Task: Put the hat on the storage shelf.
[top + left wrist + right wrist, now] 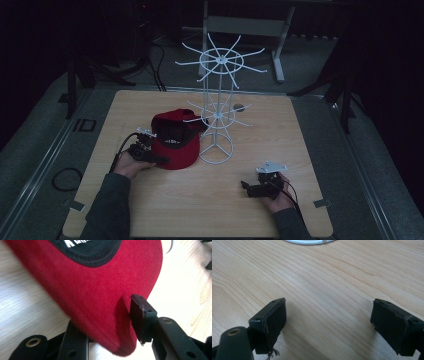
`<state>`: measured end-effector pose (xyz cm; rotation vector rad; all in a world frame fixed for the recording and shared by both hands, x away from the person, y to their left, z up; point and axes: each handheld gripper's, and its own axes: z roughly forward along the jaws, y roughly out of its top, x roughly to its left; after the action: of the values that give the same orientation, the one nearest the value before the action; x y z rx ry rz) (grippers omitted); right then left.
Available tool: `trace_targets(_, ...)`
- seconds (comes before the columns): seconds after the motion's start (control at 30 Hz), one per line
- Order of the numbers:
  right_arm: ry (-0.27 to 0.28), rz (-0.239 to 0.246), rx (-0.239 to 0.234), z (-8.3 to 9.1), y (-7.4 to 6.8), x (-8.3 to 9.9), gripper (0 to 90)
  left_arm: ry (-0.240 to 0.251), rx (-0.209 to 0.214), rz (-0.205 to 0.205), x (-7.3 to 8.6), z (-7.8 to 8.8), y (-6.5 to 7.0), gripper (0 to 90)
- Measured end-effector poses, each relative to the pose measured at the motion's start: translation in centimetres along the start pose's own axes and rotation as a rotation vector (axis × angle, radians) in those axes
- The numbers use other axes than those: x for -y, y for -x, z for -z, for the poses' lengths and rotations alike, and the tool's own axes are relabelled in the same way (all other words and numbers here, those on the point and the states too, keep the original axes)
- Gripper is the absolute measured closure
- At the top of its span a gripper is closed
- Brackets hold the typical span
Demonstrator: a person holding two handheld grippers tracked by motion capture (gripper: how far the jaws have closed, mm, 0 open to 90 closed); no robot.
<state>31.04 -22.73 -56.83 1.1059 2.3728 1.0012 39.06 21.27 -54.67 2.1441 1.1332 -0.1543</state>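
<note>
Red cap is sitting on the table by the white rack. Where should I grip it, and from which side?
Take the red cap by its brim edge, coming in low from the left side, where the left gripper already straddles it. The brim is thin and stiff and juts toward that gripper, so it probably fits between the jaws better than the rounded crown. The white wire rack crowds the cap's right.

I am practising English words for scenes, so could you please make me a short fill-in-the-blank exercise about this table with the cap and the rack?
1. The cap beside the white wire rack is ____ in colour.
2. The edge of the cap lies between the jaws of the ____ claw.
3. The right claw has its jaws apart over the bare ____ table.
4. The patch on the cap is ____ with white letters.

Missing words: red; left; wooden; black
</note>
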Motion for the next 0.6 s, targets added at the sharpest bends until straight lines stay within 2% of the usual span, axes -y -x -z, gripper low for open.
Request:
trace_targets(0.1, 0.0, 0.001, 0.0, 0.0, 0.0, 0.0, 13.1, 0.024, 0.006, -0.003, 0.0, -0.2, 0.3, 64.3)
trace_targets(0.17, 0.0, 0.001, 0.0, 0.0, 0.0, 0.0, 13.2, 0.053, 0.026, -0.023, -0.1, 0.2, 0.6, 71.1)
trace_targets(0.2, 0.0, 0.0, 0.0, 0.0, 0.0, 0.0, 13.2, 0.053, 0.007, -0.031, -0.2, 0.4, 0.8, 73.4)
trace_targets(0.33, 0.0, 0.0, 0.0, 0.0, 0.0, 0.0, 13.1, 0.066, -0.013, -0.056, -0.1, 1.0, 1.2, 79.9)
trace_targets(0.4, 0.0, 0.0, 0.0, 0.0, 0.0, 0.0, 13.2, 0.085, -0.024, -0.063, 0.1, 1.2, 1.5, 82.8)
trace_targets(0.5, 0.0, 0.001, 0.0, 0.0, 0.0, 0.0, 13.1, 0.11, -0.059, -0.102, 0.6, 1.5, 2.2, 85.2)
trace_targets(0.6, 0.0, 0.001, 0.0, 0.0, 0.0, 0.0, 13.1, 0.16, -0.091, -0.121, 1.7, 1.6, 2.7, 85.6)
